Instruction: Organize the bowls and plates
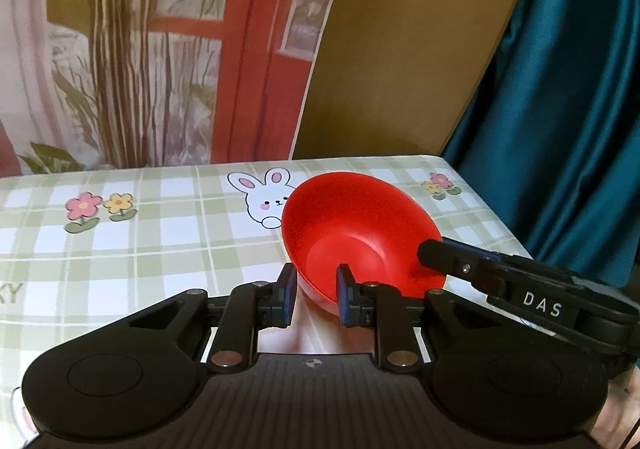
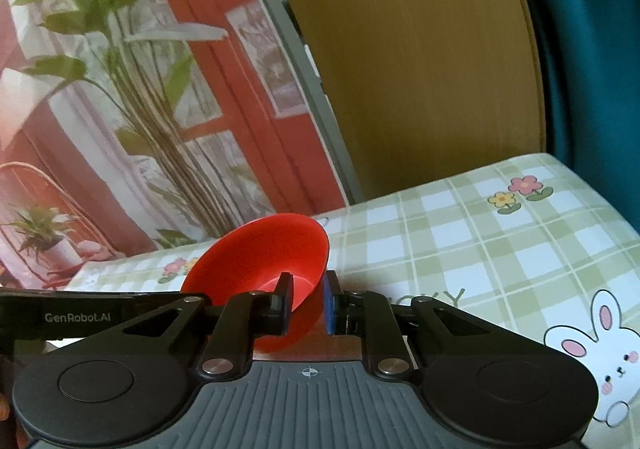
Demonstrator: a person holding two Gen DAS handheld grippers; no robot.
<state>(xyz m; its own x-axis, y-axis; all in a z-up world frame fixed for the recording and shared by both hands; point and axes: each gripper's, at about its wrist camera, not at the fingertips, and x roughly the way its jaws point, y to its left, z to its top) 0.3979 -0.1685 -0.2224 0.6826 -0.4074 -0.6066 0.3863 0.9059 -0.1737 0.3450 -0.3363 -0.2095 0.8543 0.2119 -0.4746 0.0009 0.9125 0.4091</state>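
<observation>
A red bowl (image 1: pixel 360 233) hangs tilted just above the checked tablecloth (image 1: pixel 120 249), held up between both grippers. My left gripper (image 1: pixel 316 295) straddles its near rim, one finger inside the bowl and one outside, and the pads look pressed on the wall. The right gripper's finger (image 1: pixel 436 251) reaches onto the bowl's right rim. In the right wrist view the red bowl (image 2: pixel 260 269) sits with its wall clamped in my right gripper (image 2: pixel 308 303), the black finger inside and the blue pad outside. The left gripper's body (image 2: pixel 60 317) shows at the left edge.
The tablecloth (image 2: pixel 480 249) has rabbit and flower prints. The table's far edge meets a wall poster (image 1: pixel 140 49) of plants and a red door, and a brown wooden board (image 1: pixel 400 69). A teal curtain (image 1: pixel 568 109) hangs past the table's right corner.
</observation>
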